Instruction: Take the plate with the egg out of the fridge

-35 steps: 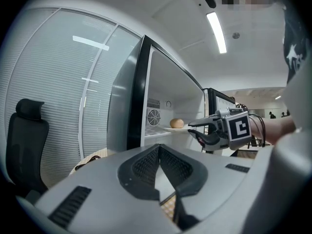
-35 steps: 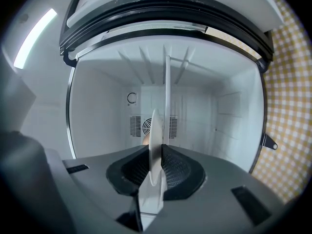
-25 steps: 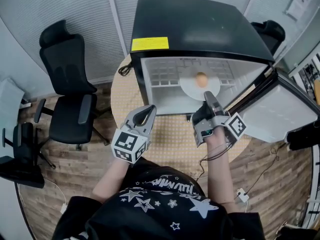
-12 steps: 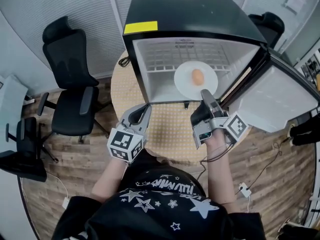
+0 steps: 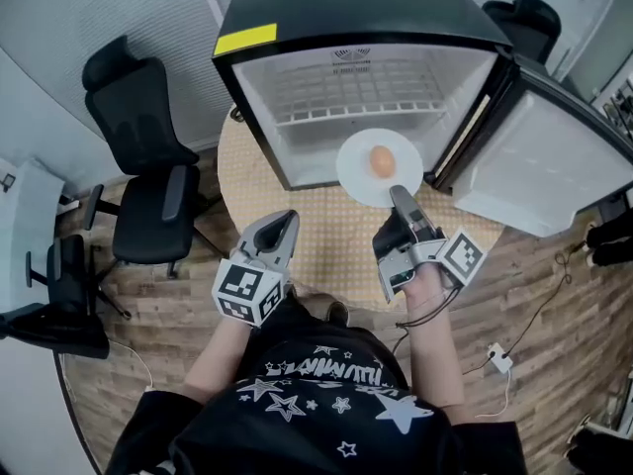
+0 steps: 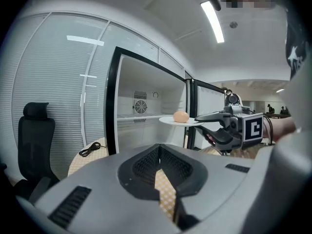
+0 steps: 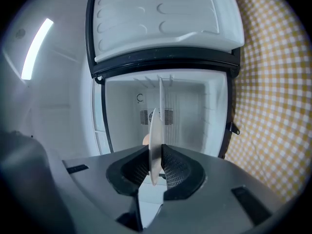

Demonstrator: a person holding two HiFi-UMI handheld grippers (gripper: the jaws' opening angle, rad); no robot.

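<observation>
While the right gripper (image 5: 399, 198) pinches its near rim, the plate (image 5: 356, 169) juts ahead.

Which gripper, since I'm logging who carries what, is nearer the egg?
Right. The right gripper grips the plate by its rim, right beside the egg. The left gripper holds nothing, over the table, farther back and to the egg's left.

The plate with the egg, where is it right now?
The plate sits right of centre in the head view, its near rim clamped in the right tool, at the mouth of the open fridge above the checked table.
</observation>
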